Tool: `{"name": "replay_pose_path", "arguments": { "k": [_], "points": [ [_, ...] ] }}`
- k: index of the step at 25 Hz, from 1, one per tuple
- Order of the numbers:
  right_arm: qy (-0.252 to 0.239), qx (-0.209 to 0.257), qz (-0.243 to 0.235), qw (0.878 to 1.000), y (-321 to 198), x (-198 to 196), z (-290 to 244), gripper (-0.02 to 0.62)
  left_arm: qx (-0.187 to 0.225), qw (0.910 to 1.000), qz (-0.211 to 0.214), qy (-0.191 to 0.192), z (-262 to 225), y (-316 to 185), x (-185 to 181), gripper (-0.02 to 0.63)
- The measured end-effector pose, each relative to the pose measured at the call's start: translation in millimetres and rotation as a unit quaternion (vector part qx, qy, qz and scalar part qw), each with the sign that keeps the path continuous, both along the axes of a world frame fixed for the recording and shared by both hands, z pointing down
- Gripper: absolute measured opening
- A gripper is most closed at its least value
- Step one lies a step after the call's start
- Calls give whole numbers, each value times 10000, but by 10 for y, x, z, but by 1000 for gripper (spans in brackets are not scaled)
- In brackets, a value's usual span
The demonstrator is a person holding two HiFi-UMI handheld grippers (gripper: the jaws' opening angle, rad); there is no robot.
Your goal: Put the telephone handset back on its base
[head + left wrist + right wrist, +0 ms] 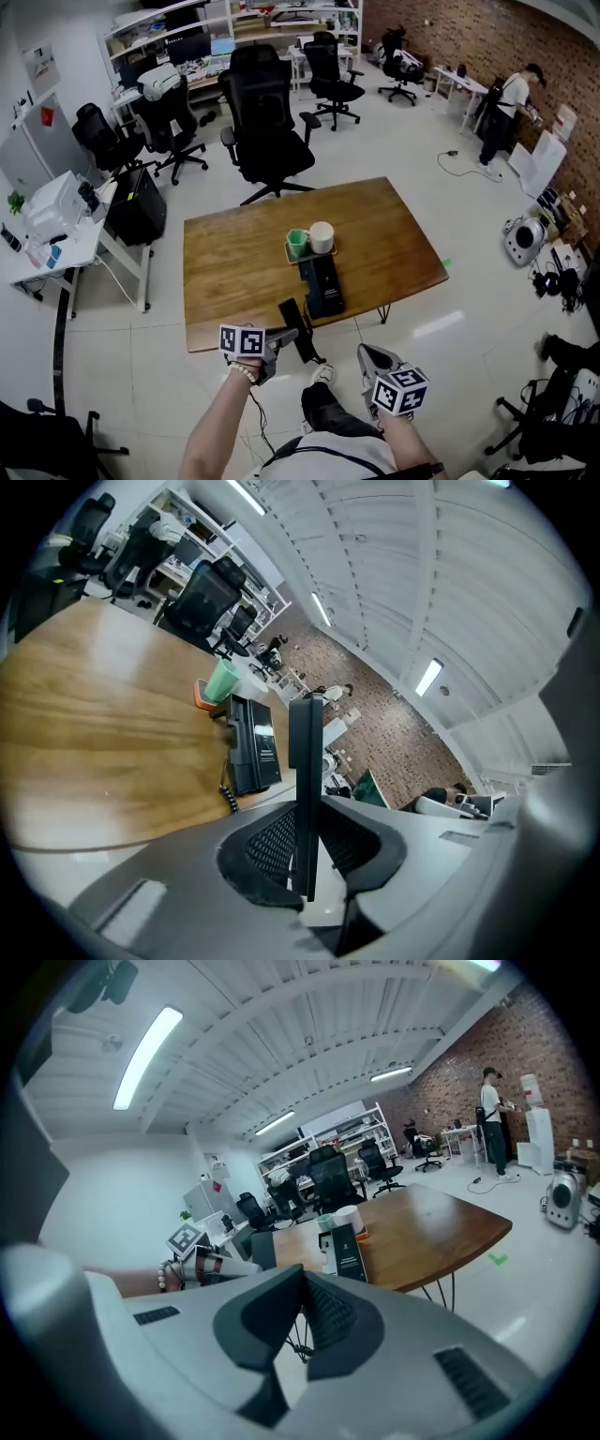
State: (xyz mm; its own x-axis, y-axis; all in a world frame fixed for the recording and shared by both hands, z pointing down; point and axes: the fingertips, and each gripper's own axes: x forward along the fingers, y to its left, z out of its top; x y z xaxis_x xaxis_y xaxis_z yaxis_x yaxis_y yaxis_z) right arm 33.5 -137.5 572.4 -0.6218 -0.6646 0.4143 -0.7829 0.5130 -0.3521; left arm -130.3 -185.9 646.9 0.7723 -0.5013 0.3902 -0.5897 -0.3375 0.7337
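Observation:
The black telephone base [323,286] lies near the front edge of the wooden table [234,253], with its coiled cord [228,799] hanging off that edge. My left gripper [284,337] is shut on the black handset [292,323] and holds it just off the table's front edge, short of the base. In the left gripper view the handset [305,780] stands edge-on between the jaws, with the base [251,742] ahead and to the left. My right gripper [366,354] hangs below the table's front edge, shut and with nothing in it [302,1283].
A green cup [297,243] and a white cup [322,236] stand on an orange tray just behind the base. Black office chairs [267,122] stand beyond the table. A person [497,112] stands at the far right by the brick wall.

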Motion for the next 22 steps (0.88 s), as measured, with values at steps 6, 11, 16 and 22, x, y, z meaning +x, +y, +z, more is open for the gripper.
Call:
{"name": "replay_pose_path", "arguments": {
  "k": [6, 11, 16, 22],
  "points": [
    [-10, -47, 73, 10000, -298, -74, 72, 9, -261, 9993, 279, -33, 267, -431, -35, 71],
    [20, -130, 38, 9999, -561, -156, 115, 9, -451, 9979, 455, 115, 417, -740, -1, 71],
    [152, -201, -15, 9997, -852, -237, 190, 9, -563, 9959, 637, 306, 507, -1017, 84, 71],
    [194, -218, -16, 9996, -1192, -344, 151, 9, -651, 9931, 756, 622, 588, -1270, 102, 71]
  ]
}}
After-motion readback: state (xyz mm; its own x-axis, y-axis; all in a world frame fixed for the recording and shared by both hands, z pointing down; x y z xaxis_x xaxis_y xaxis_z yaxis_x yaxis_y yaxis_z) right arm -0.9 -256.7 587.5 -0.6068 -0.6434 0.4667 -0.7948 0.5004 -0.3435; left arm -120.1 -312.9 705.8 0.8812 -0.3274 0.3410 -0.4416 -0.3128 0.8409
